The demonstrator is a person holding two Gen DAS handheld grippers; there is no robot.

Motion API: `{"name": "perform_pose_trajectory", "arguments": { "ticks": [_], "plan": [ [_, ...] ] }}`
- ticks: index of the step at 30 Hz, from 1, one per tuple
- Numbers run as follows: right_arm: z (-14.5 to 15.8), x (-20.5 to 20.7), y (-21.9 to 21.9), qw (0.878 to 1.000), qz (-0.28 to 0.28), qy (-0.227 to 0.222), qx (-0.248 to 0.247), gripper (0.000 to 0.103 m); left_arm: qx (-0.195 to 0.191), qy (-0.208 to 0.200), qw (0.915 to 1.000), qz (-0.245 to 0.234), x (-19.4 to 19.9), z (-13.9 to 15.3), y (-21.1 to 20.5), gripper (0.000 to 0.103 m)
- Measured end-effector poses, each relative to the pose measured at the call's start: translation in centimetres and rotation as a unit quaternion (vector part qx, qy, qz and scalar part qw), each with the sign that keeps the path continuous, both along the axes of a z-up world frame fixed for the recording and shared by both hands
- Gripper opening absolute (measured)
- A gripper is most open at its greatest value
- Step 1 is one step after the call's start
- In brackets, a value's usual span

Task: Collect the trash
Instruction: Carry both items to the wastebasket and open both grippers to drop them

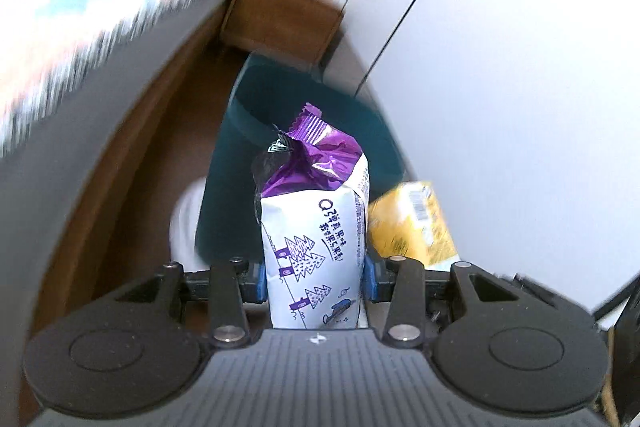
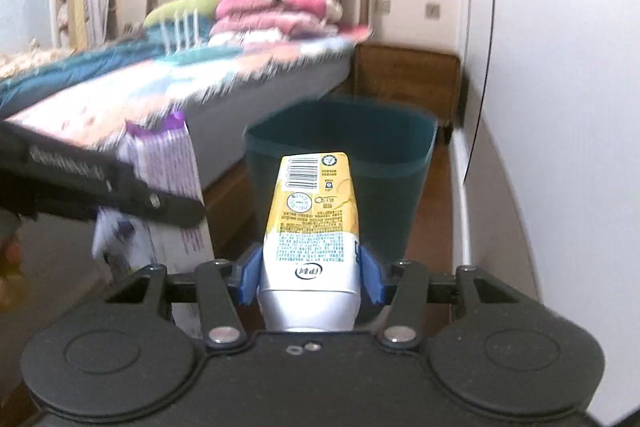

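We have both pieces of trash in hand: our left gripper (image 1: 316, 279) is clamped on the white and purple snack bag (image 1: 312, 227), its blue pads pressing the bag's lower sides, and our right gripper (image 2: 310, 277) is closed on the yellow and silver carton (image 2: 312, 227) near its silver end. The dark teal bin (image 2: 344, 155) stands on the wooden floor (image 2: 434, 203) ahead, between the bed (image 2: 168, 95) and the white wardrobe (image 1: 520, 87), in front of a wooden nightstand (image 2: 404, 71), and its mouth is open and facing us. From the left wrist view the bag's crumpled purple top lines up over the bin's opening, with the carton just beside it to the right. To do this step well, we should bring each item fully over the rim before letting go, as the bag is tall and light and could catch the edge or flutter aside. We would keep the two grippers from crowding each other and release one item at a time, low over the opening, with the item pointing down.
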State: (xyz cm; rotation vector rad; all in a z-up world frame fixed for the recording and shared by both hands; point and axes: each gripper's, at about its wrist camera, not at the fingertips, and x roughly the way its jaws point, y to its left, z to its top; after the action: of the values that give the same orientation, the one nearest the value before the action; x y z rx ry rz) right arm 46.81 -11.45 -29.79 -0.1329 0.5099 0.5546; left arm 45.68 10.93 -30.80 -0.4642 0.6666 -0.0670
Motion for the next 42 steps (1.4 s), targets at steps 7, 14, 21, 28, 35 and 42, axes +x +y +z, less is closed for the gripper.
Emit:
{"name": "perform_pose_trajectory", "arguments": {
  "ticks": [7,14,21,28,35,42],
  "plan": [
    [3.2,4.5,1.2,0.999,-0.013,-0.043,-0.002,0.050,0.052,-0.085,0.9949,0.014,5.3,7.4,-1.1,0.041],
    [5.1,9.7,2.2,0.999,-0.008,-0.036,-0.017,0.050,0.090,-0.105,0.9897,0.037,11.4,10.1,-2.2,0.041],
    [3.8,13.4,4.8,0.997,-0.006,-0.023,-0.072,0.050,0.143,-0.106,0.9822,0.059,16.5,8.9,-3.0,0.041],
    [1.1,17.0,6.7,0.995,-0.004,-0.001,-0.102,0.050,0.150,-0.052,0.9850,0.068,20.1,4.5,-3.0,0.041],
    [-1.0,18.4,8.6,0.991,0.003,0.011,-0.132,0.050,0.150,0.009,0.9863,0.068,22.4,0.2,-2.8,0.041],
    [-3.0,18.5,9.4,0.987,0.006,0.021,-0.159,0.050,0.157,0.063,0.9834,0.067,23.3,-2.9,-2.9,0.046]
  ]
}}
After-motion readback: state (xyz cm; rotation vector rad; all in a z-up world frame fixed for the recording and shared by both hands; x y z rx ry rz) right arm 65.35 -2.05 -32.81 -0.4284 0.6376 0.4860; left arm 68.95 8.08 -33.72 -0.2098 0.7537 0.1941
